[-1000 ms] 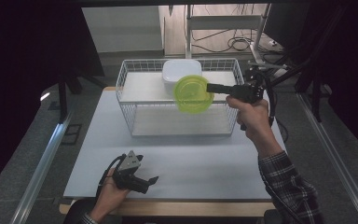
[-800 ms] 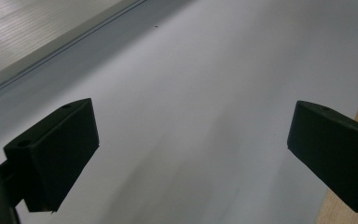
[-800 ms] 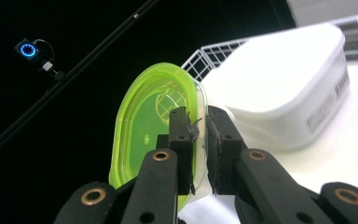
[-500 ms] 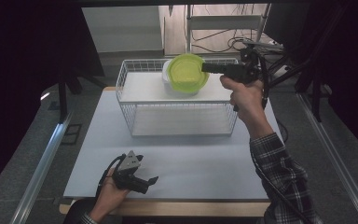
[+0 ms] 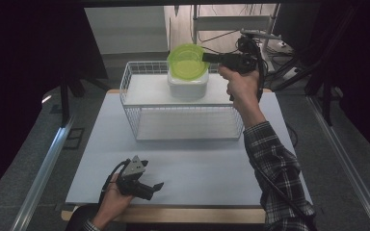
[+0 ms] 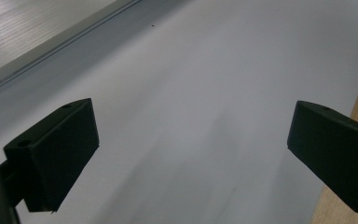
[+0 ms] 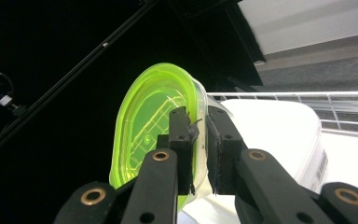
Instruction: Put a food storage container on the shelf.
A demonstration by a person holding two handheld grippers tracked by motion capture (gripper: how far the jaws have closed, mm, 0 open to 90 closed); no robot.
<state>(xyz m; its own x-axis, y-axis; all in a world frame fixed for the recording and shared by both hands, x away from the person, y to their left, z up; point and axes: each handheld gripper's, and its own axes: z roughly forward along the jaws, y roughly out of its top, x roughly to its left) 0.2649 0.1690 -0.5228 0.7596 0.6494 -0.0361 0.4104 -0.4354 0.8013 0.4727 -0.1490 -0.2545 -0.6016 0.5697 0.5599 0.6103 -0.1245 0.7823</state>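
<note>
R gripper (image 5: 206, 57) clamped on green lid (image 5: 187, 60) rim, now lifted higher vs 1s ago, over white container (image 5: 188, 84) atop wire basket (image 5: 139, 72). L gripper (image 5: 155, 188) unmoved on table (image 5: 212, 168), jaws wide, empty.

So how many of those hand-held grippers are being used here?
2. The right gripper is raised over the wire basket, clamped on a green lid above a white container. The left gripper rests open near the table's front edge.
</note>
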